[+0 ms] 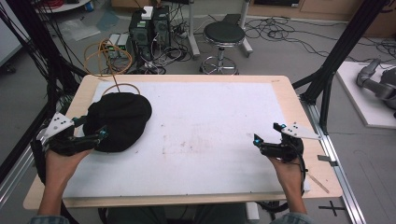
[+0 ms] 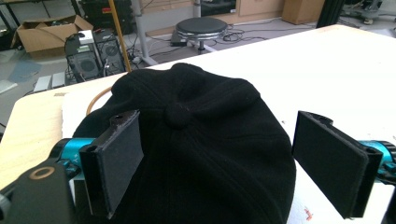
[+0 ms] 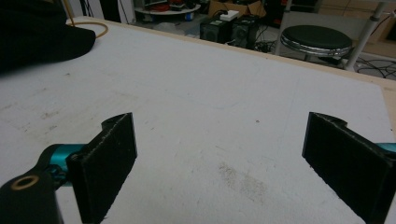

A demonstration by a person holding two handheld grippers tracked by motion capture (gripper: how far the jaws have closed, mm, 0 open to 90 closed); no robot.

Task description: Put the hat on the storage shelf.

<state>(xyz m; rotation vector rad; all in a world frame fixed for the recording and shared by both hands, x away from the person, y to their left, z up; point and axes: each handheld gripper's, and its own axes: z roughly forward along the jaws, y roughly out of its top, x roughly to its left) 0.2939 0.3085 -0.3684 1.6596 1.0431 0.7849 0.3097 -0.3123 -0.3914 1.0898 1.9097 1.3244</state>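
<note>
At the far left of the high view I see my left hand (image 1: pixel 60 161) holding the left gripper (image 1: pixel 91 129) at the near-left edge of the black cap (image 1: pixel 119 119). In the left gripper view its jaws stand wide apart, one to each side of the cap's crown, and I cannot tell whether either pad touches the fabric; nothing is clamped. The cap lies crown-up on the left part of the white mat (image 1: pixel 210 135), with its top button (image 2: pixel 176 115) showing between the jaws. I cannot make out which way its brim points. Just behind the cap, an orange cable loop (image 1: pixel 122 87) rests on the mat's far-left corner, partly under the cap's rim.

The middle of the mat is bare apart from faint brownish smudges (image 1: pixel 180 144). The mat covers most of the light wooden table (image 1: pixel 299 100).

Over on the right, my right hand (image 1: pixel 288 170) holds the right gripper (image 1: pixel 267 134) above the mat near its right edge, well apart from the cap. Its jaws are spread wide with nothing between them; in the right gripper view I see only the stained mat through the gap, with the cap off at the upper left.

Beyond the table's far edge stand two computer towers (image 1: pixel 149 28) amid cables and a black round stool (image 1: pixel 224 33) on the floor.
</note>
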